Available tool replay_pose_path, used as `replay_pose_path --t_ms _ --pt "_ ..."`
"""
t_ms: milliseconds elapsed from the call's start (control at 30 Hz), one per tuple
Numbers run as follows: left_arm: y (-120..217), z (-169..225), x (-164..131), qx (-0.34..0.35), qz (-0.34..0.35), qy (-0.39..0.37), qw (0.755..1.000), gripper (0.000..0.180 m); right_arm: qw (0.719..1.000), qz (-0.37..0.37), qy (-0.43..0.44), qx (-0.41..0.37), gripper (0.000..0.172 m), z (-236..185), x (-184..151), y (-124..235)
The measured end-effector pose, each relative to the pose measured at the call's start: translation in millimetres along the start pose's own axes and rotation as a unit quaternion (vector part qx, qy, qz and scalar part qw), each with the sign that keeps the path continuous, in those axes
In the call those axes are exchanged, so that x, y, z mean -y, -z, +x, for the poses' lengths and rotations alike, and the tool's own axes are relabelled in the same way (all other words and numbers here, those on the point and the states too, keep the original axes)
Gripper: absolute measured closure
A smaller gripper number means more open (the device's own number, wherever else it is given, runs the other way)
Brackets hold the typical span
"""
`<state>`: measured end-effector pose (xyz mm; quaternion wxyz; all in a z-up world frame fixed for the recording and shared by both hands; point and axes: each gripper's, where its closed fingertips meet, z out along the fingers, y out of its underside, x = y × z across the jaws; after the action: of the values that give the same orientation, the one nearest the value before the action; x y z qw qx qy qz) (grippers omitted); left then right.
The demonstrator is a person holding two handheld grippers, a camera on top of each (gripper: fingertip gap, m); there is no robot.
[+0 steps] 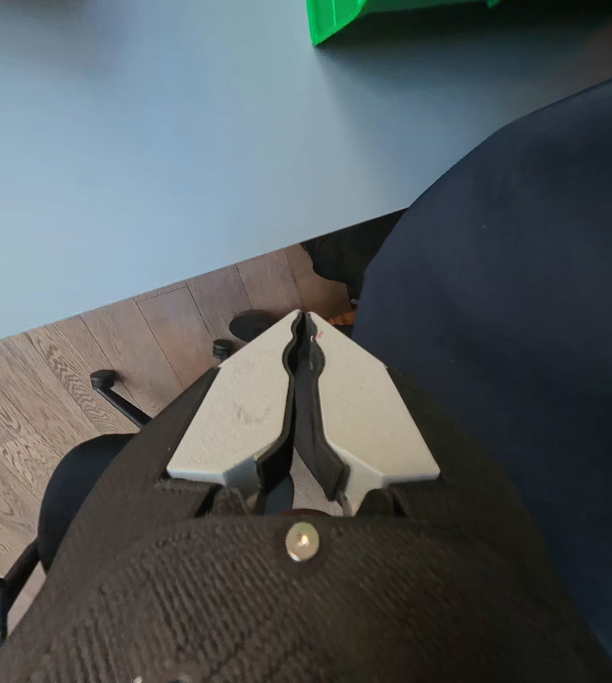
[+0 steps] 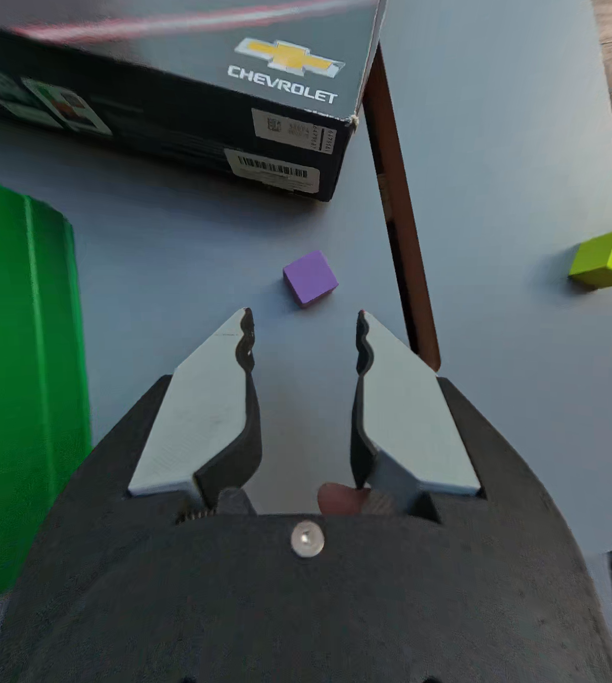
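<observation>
Two tongs — right tongs [image 2: 304, 314] wide before purple cube [image 2: 310, 278], left tongs [image 1: 303, 314] closed bare past table edge [image 1: 186, 284].

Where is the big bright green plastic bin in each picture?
Left wrist view: the bright green plastic bin sits at the top edge, right of centre, far beyond the shut left gripper.
Right wrist view: the same green bin fills the left edge, beside the open right gripper, which points at a small purple cube.
Shared landmark: the smooth blue-grey tabletop that the bin stands on.
</observation>
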<state>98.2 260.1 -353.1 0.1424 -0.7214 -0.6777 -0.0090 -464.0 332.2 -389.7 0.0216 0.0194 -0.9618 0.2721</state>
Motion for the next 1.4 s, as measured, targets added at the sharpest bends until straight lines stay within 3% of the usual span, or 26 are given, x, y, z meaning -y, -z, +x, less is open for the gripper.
replay_pose_path --t_ms 133,200,233,333,500,633,733,967,1400 --pt "-1 6 -13 0.002 -0.006 0.023 1.000 0.180 0.995 -0.057 0.069 0.048 0.116 0 3 -26" --pt "-3 9 -17 0.002 -0.008 0.027 1.000 0.180 0.990 -0.086 0.088 0.067 0.128 -5 -1 -36" --pt "-5 10 -19 0.001 -0.009 0.027 1.000 0.180 0.989 -0.099 0.088 0.069 0.145 -6 -3 -39" --pt "-6 11 -22 0.007 -0.013 0.021 1.000 0.180 0.992 -0.089 0.045 0.076 0.146 -13 2 -30" --pt "-8 14 -24 0.002 -0.006 0.025 1.000 0.180 0.997 -0.005 -0.017 0.074 0.146 -47 22 41" --pt "-16 16 -30 -0.010 -0.016 0.017 1.000 0.180 0.990 0.066 -0.009 0.128 0.146 -112 46 117" --pt "-22 15 -25 -0.015 -0.016 0.005 1.000 0.180 0.980 0.100 -0.008 0.173 0.146 -168 66 144" --pt "-26 8 -25 -0.009 -0.026 -0.029 0.999 0.180 0.986 0.036 0.005 0.164 0.146 -241 67 128" --pt "-21 -21 -55 0.009 -0.025 -0.020 0.999 0.180 0.992 -0.059 -0.003 0.108 0.143 -253 40 91"
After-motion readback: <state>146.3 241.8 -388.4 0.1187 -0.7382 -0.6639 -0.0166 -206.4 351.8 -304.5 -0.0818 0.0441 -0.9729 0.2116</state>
